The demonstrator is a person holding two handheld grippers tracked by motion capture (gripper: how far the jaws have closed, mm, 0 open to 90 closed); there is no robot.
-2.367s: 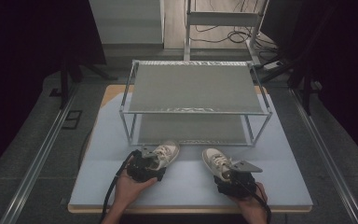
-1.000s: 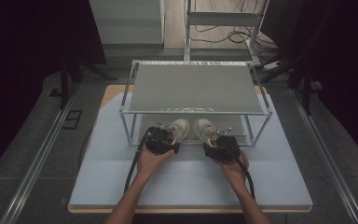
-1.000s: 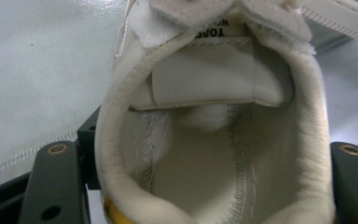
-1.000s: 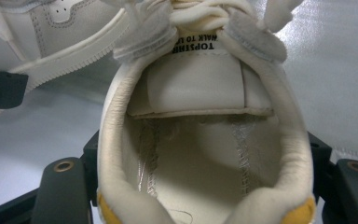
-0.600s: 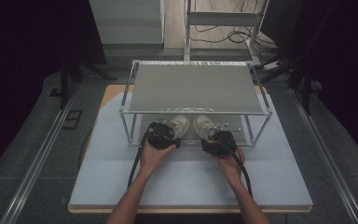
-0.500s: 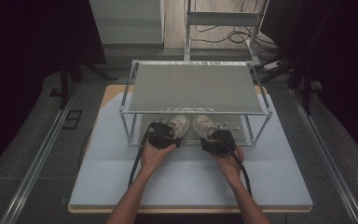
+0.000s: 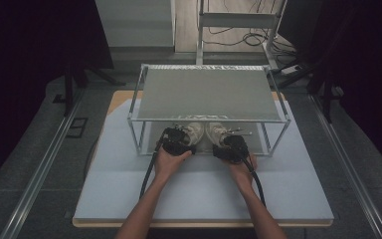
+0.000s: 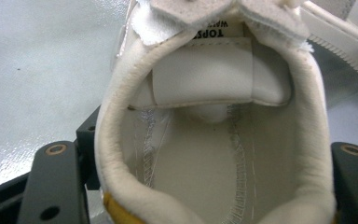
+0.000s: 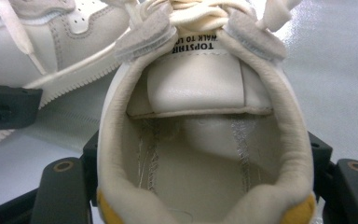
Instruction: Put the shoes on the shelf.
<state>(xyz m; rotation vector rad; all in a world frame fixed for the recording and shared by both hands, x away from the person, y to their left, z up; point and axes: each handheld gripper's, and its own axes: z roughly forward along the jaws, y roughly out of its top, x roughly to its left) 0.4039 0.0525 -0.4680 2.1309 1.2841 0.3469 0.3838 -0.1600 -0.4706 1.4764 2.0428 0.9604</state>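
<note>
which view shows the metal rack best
The high view: the whole metal rack shows there, top shelf, posts and the lower level where both shoes go in. The left gripper view and right gripper view give just a shiny surface behind the left shoe and right shoe; I cannot tell whether it belongs to the rack.

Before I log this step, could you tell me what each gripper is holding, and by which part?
Each holds one white sneaker by its heel: the left gripper clamps the left sneaker, the right gripper the right sneaker.
</note>
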